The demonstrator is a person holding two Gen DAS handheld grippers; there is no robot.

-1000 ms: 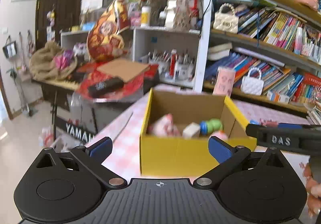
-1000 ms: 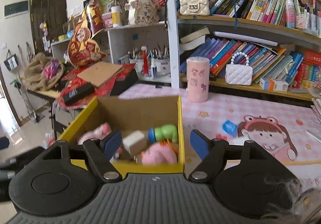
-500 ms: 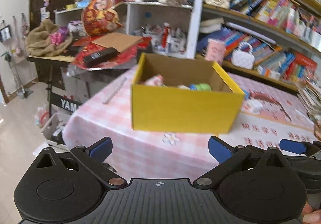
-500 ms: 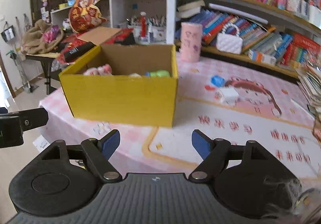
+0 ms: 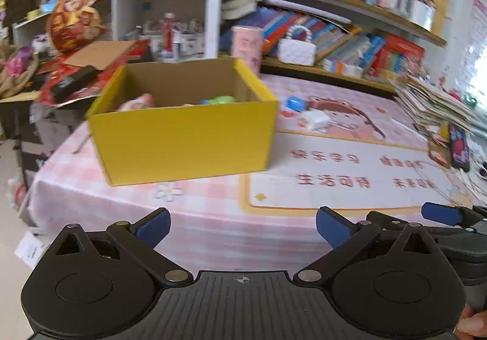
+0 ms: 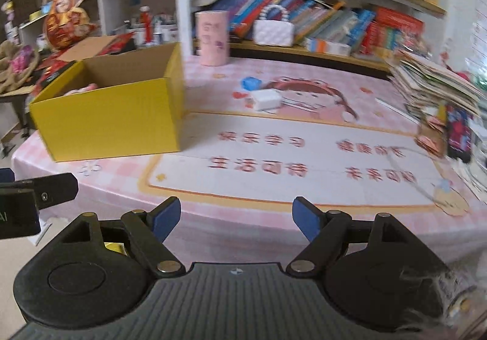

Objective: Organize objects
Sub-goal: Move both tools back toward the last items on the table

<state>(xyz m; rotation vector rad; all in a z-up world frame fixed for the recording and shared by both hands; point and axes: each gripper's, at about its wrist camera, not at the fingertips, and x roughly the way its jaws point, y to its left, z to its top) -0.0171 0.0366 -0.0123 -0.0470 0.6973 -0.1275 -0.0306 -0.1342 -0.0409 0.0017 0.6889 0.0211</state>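
Note:
A yellow cardboard box (image 5: 182,139) stands on the pink table; it also shows in the right wrist view (image 6: 112,120). A pink toy (image 5: 137,102) and a green toy (image 5: 222,100) lie inside it. A blue block (image 6: 251,84) and a white block (image 6: 266,100) lie on the mat right of the box. My left gripper (image 5: 242,225) is open and empty, back at the table's near edge. My right gripper (image 6: 236,219) is open and empty, also at the near edge, to the right of the left one.
A pink cylinder (image 6: 212,38) stands behind the box. A stack of books and papers (image 6: 435,90) sits at the table's right side. Bookshelves (image 5: 334,5) run along the back. A cluttered desk (image 5: 76,72) is at the left.
Both grippers have pulled back from above the box to the table's near edge and turned right. The box and toys have not moved.

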